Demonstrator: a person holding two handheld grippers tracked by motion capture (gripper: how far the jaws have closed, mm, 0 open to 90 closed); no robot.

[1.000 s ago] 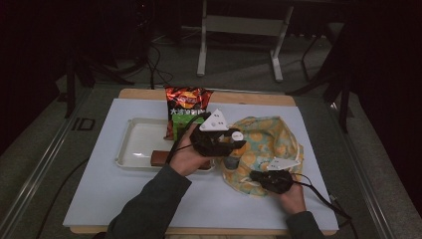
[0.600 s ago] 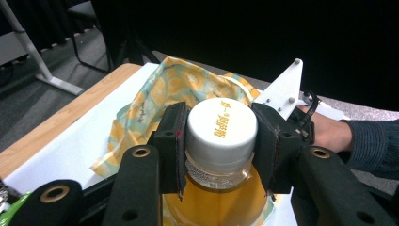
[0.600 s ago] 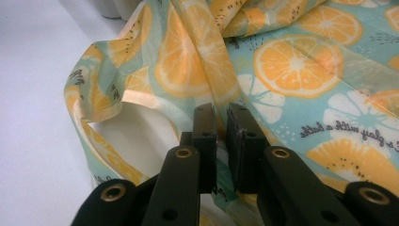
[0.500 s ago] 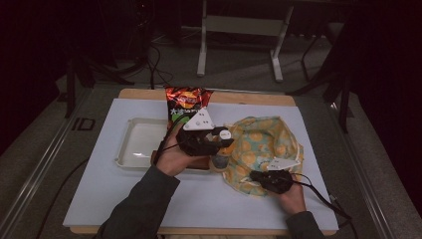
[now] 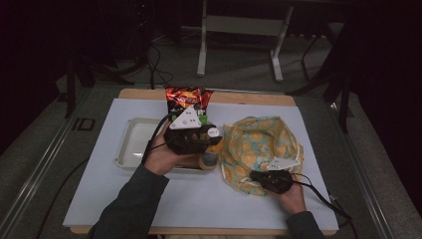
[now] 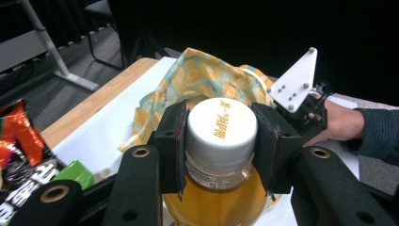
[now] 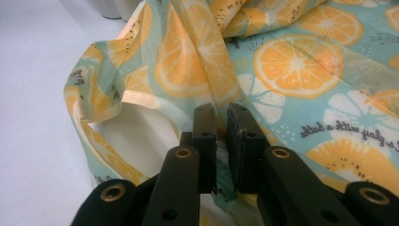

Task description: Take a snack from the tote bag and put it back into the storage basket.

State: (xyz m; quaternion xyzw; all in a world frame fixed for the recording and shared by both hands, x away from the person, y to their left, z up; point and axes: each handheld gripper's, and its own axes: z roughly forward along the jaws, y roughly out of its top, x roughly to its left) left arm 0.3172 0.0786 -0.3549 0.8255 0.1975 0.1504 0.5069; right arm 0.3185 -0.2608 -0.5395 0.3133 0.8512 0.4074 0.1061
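Left gripper (image 6: 221, 141) clamped on bottle (image 6: 219, 197) cap, just left of bag (image 5: 261, 149), above tray (image 5: 129, 149). Right gripper (image 7: 221, 136) pinching bag's near rim, nearly shut. Risk: mouth sagging shut, bottle snagging fabric, toppling onto bench.

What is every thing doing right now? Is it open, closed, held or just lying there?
Bottle: capped, full of orange drink, clamped at the neck by the left hand-held gripper.
Fruit-print bag: crumpled, mouth open, its edge pinched by the right hand-held gripper.
Snack packet: sealed, untouched.
Tray: flat on the table.
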